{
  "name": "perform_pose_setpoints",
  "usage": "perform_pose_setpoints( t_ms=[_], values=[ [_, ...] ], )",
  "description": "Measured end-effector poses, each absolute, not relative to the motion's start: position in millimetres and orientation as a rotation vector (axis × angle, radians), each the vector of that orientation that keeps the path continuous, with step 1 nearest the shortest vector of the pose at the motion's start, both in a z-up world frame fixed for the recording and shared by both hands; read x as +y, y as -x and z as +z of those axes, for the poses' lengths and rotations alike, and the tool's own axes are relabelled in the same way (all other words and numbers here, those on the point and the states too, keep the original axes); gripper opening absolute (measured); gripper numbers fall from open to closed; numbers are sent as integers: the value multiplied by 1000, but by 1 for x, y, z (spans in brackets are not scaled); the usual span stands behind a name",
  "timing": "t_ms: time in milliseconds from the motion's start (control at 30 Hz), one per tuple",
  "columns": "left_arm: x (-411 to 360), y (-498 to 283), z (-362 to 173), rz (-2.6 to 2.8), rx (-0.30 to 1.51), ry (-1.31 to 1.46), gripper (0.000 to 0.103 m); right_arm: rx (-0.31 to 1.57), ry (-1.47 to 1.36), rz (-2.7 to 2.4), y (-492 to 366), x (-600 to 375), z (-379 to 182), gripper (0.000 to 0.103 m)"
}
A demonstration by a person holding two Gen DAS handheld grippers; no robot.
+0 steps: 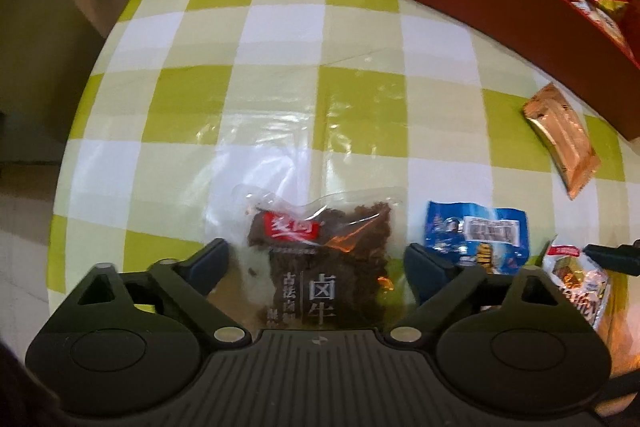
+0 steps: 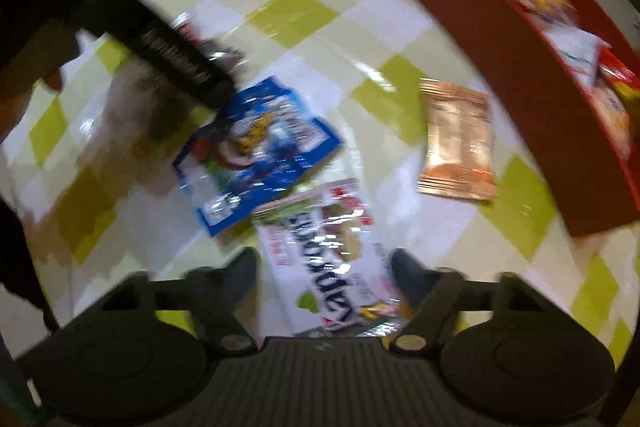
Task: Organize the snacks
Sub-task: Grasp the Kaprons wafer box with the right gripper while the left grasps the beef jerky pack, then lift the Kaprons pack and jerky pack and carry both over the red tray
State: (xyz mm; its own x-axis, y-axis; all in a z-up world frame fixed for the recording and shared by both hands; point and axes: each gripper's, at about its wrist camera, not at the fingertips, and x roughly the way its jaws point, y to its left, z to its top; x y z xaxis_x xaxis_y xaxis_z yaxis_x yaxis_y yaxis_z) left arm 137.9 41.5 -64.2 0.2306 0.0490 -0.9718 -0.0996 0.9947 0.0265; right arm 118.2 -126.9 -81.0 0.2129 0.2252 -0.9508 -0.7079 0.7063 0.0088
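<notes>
Left gripper (image 1: 316,259) down low over the checked tablecloth (image 1: 280,35), fingers spread wide and gripping nothing. Right between the fingertips: the brown meat packet (image 1: 324,259), lying flat, its long axis running straight ahead along the fingers, clear top seal farthest out. Nicely framed, a fingertip on each long edge but not seen to touch either. Looks like a straight close on the width, if the fingers get low enough to catch such a flat thing.

Off past the right-hand finger, the blue packet (image 1: 476,237), just beside the meat packet and apart from it. Further right again, a white packet (image 1: 576,279) with the tip of the other tool over it.

Over to the right gripper (image 2: 324,267), picture smeared with blur. Fingers parted here too, nothing clamped. White packet (image 2: 332,259) lying between them, long axis roughly ahead but skewed, far end leaning toward the left finger. Blue packet (image 2: 256,155) ahead and left, its near corner tucked against the white one; overlap or mere touch, cannot tell. Copper packet (image 2: 456,139) ahead and right, alone, well apart from both.

Red tray (image 2: 500,67) far ahead and to the right of both tools, already holding several packets. Right hand judged the nearer to it; each hand nearest its own packet.
</notes>
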Motion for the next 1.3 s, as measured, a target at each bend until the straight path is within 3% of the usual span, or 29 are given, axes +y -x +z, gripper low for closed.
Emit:
perform_pose_setpoints(
  t_ms=[1300],
  values=[
    [-2, -145, 1, 28, 1161, 29, 88, 1012, 240, 425, -149, -185, -3, 69]
  ],
)
